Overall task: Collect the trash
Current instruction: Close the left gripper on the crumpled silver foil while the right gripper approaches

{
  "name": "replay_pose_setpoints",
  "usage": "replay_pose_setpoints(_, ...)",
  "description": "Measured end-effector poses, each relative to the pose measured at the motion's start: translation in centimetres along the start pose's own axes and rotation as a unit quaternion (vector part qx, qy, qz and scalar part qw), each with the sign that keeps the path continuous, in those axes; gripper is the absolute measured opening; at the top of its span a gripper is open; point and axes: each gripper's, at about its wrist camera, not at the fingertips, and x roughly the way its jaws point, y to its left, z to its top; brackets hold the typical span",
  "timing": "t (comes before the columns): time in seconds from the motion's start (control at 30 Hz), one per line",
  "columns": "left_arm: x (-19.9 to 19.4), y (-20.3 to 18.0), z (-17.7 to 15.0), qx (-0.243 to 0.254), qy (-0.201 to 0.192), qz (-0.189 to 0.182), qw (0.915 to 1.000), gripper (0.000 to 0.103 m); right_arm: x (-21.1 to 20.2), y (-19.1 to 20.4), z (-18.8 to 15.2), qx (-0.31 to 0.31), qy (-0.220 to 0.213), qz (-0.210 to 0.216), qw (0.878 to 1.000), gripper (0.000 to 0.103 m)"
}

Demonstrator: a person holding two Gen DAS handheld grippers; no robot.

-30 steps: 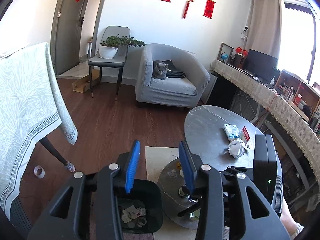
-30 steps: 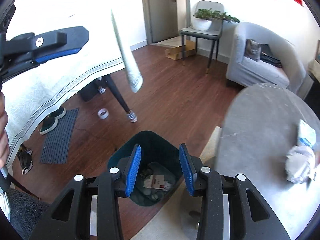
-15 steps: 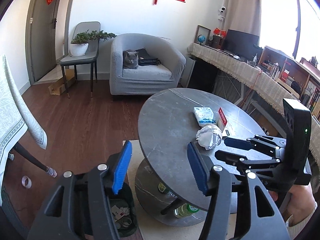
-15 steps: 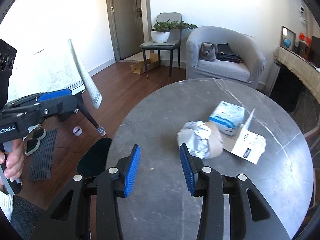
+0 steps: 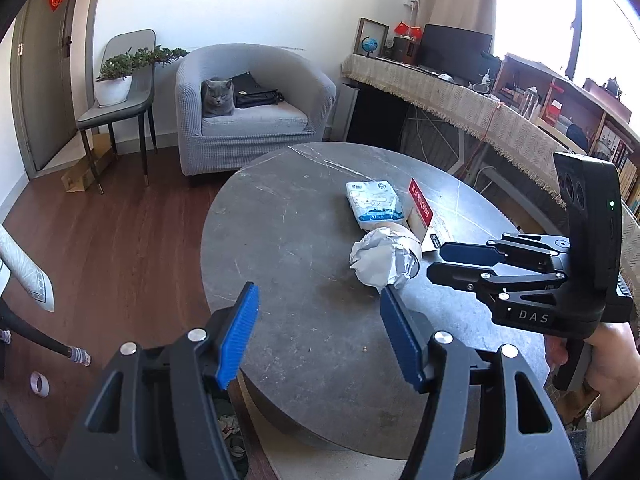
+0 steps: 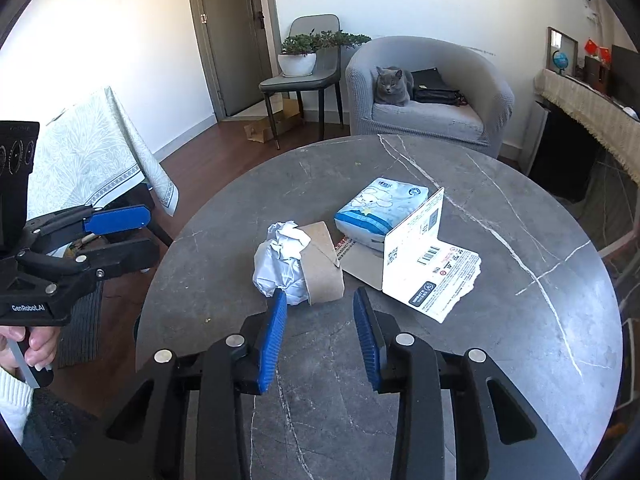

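On the round grey table [image 6: 500,320] lies a crumpled white paper ball [image 6: 278,266] against a brown cardboard tube [image 6: 322,268]. Behind them are a blue-white tissue pack [image 6: 380,208] and a torn printed carton piece [image 6: 426,268]. My right gripper [image 6: 320,293] hovers just short of the tube, its jaws closing with nothing between them. The left gripper [image 5: 318,290] hangs over the table's near edge, its jaws opening and empty, with the paper ball [image 5: 380,260] just beyond its right finger. The right gripper [image 5: 436,261] also shows beside the ball. A dark bin [image 5: 230,432] with scraps sits below the left gripper.
A grey armchair [image 6: 432,116] with a cat [image 6: 392,86] stands behind the table. Beside it is a chair holding a potted plant [image 6: 298,58]. A cloth-covered table [image 6: 96,160] is at the left, a fringed sideboard [image 5: 460,108] at the right, a tape roll [image 5: 40,384] on the floor.
Both grippers have swung from above the bin to over the round table. The left jaws have spread wider and the right jaws have narrowed a little.
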Motion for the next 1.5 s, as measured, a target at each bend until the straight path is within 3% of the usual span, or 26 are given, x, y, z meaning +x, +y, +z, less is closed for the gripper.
replay_pose_setpoints(0.37,2.8,-0.1,0.3,0.002,0.023,-0.039,0.9990,0.069,1.5,-0.2,0.2,-0.020,0.010,0.011,1.000,0.030)
replay_pose_setpoints(0.47,3.5,-0.1,0.5,0.001,0.026,-0.047,0.9986,0.069,1.6,-0.1,0.4,-0.030,0.012,0.021,0.999,0.021)
replay_pose_setpoints(0.63,4.4,-0.1,0.9,0.001,0.028,-0.052,0.9983,0.069,1.4,0.4,0.6,-0.047,0.011,0.026,0.999,0.021)
replay_pose_setpoints(1.0,5.4,-1.1,1.4,0.003,0.030,-0.070,0.9971,0.071,-1.4,0.8,0.6,-0.099,-0.012,-0.033,0.994,0.021)
replay_pose_setpoints(1.23,6.5,-3.3,1.3,0.008,0.037,-0.114,0.9928,0.071,-2.6,0.6,0.1,-0.139,-0.014,-0.092,0.986,0.019)
replay_pose_setpoints(1.27,6.7,-3.8,1.3,0.013,0.039,-0.116,0.9924,0.071,-2.5,0.6,0.0,-0.142,-0.011,-0.091,0.986,0.019)
replay_pose_setpoints(1.33,7.2,-4.8,1.0,0.025,0.045,-0.118,0.9918,0.072,-2.5,0.2,-0.1,-0.131,-0.010,-0.071,0.989,0.004)
replay_pose_setpoints(1.5,8.5,-6.1,0.6,0.038,0.060,-0.120,0.9903,0.072,-2.8,-0.4,-0.5,-0.118,-0.005,-0.057,0.991,0.004)
